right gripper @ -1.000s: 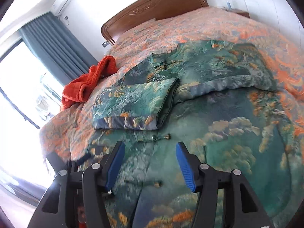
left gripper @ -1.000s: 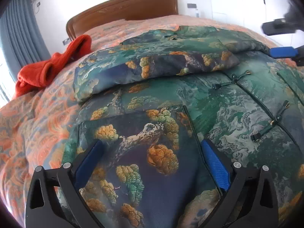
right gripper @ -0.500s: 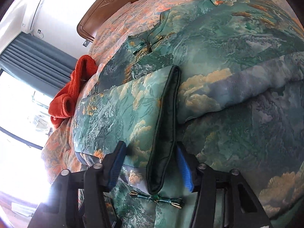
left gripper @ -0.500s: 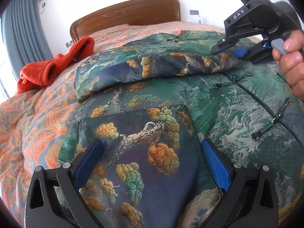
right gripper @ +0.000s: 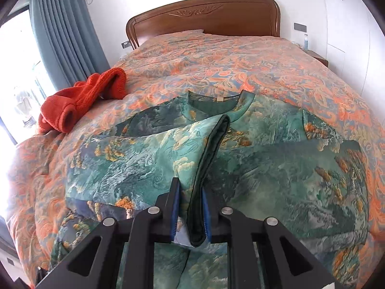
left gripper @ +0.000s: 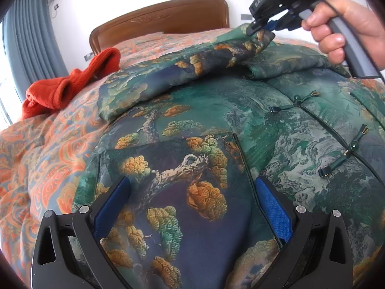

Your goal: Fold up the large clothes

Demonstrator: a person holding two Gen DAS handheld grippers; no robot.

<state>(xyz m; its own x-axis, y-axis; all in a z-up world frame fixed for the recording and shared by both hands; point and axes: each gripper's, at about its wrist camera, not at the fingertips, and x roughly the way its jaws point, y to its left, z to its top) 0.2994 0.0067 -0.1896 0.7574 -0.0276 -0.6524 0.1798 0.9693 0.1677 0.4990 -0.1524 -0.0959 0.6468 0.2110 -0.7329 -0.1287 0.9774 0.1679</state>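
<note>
Brocade jacket lies front-up on bed. One sleeve folded across chest. R gripper closing on sleeve's cuff; L gripper wide, empty, over hem. Remaining: other sleeve, body folds.

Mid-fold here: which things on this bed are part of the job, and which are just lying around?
In the job:
- green patterned jacket
- its folded-in sleeve; the dark cuff edge sits between the closing jaws of the right claw
- left claw, open over the hem pocket

Lying about:
- red sweater
- orange bedspread
- wooden headboard
</note>
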